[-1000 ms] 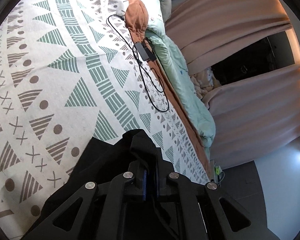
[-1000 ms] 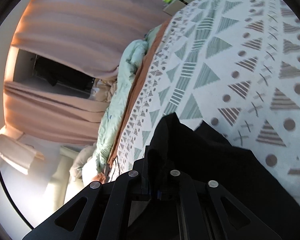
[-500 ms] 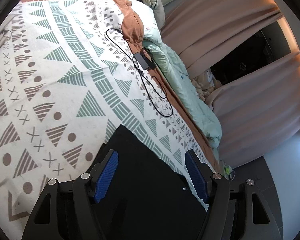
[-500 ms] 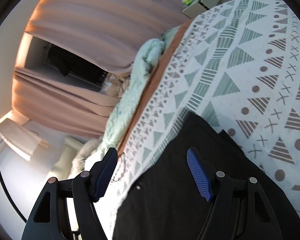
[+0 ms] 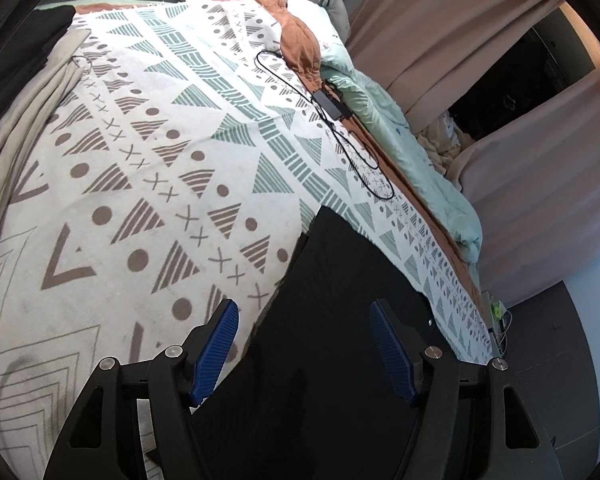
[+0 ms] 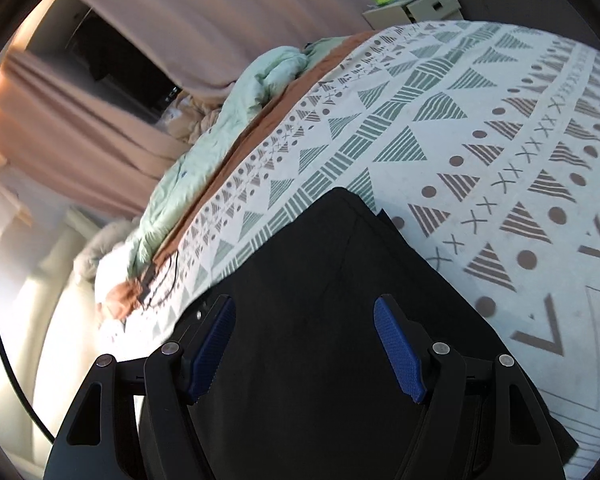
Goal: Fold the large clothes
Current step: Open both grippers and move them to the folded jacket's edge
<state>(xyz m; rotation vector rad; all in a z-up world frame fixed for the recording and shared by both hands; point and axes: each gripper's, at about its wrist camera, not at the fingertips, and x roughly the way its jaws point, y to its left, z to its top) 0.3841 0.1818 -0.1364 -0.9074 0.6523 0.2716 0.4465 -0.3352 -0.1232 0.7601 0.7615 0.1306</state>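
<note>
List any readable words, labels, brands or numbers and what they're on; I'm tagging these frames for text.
None can be read.
Black garment: no print or label visible.
Patterned blanket: only triangles, dots and crosses, no lettering.
Black adapter on its cable: any marking is too small to read.

Each scene is viewed from a fisheye camera mounted just behind a gripper, tilted down and set close over a bed spread with a white cover patterned in green and brown triangles. Shared by both views are the flat black garment, a crumpled mint-green quilt and pink curtains
</note>
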